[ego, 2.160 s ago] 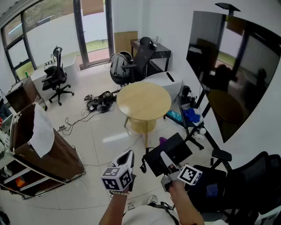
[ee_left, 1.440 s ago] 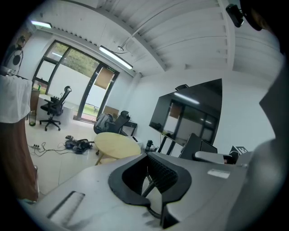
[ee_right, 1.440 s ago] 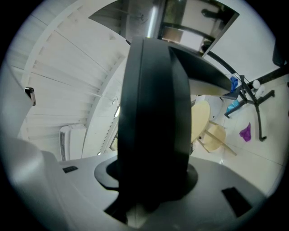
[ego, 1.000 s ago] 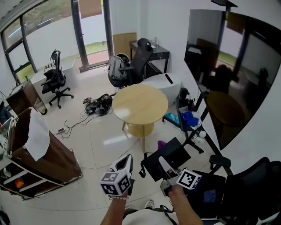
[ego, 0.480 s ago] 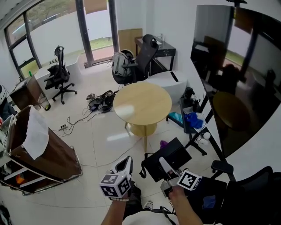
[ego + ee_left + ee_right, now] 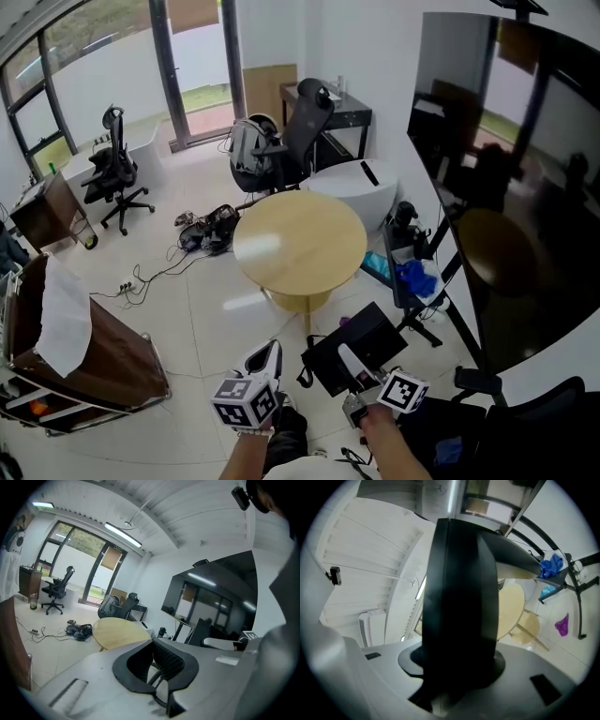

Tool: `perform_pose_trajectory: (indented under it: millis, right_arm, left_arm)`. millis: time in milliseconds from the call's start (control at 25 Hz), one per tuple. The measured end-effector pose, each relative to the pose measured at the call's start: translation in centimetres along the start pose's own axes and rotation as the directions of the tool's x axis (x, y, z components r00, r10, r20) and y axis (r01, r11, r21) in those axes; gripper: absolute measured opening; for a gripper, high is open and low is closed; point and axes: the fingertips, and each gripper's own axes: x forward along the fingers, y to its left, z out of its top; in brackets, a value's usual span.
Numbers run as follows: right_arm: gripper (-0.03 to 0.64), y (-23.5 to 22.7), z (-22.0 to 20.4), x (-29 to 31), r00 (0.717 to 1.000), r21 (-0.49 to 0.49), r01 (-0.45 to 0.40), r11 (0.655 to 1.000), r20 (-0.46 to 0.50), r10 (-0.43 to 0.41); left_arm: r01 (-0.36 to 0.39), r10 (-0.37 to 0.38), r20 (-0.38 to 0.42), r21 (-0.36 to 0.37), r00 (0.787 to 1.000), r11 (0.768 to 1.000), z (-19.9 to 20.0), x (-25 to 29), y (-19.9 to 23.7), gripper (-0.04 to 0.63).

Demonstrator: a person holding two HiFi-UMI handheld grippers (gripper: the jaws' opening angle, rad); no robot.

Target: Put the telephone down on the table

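Right gripper (image 6: 350, 357) is low in the head view, just in front of the person, and it's got the telephone (image 6: 361, 343). Jaws clamped on the near end of that flat black slab. In the right gripper view the slab stands straight up out of the jaws and fills the middle of the picture. From the head camera its broad dark face shows, and the long axis runs from lower left up to the right, far end aimed past the right edge of the table (image 6: 298, 236). A short black loop hangs off its left corner.

The telephone is in the air, over the pale floor (image 6: 202, 309), on the person's side of the table's near edge and well apart from the round wooden top.

Left gripper (image 6: 266, 359) is beside it on the left, jaws pressed together with nothing between them, pointing toward the table's near edge. Black office chair (image 6: 300, 131) beyond the far edge, big dark screen (image 6: 511, 178) off to the right.
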Motion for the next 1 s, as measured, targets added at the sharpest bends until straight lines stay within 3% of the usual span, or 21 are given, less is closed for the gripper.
perform_pose_trajectory:
  millis: [640, 1000]
  right_arm:
    - [0.173, -2.3, 6.7, 14.0, 1.000, -0.031, 0.023, 0.999, 0.014, -0.022]
    - [0.175, -0.9, 5.7, 19.6, 0.992, -0.073, -0.056, 0.996, -0.114, 0.047]
  left_arm:
    - [0.031, -0.030, -0.024, 0.001, 0.999, 1.000, 7.9, 11.0, 8.8, -0.015]
    - [0.035, -0.035, -0.013, -0.013, 0.999, 0.999, 10.4, 13.0, 12.4, -0.015]
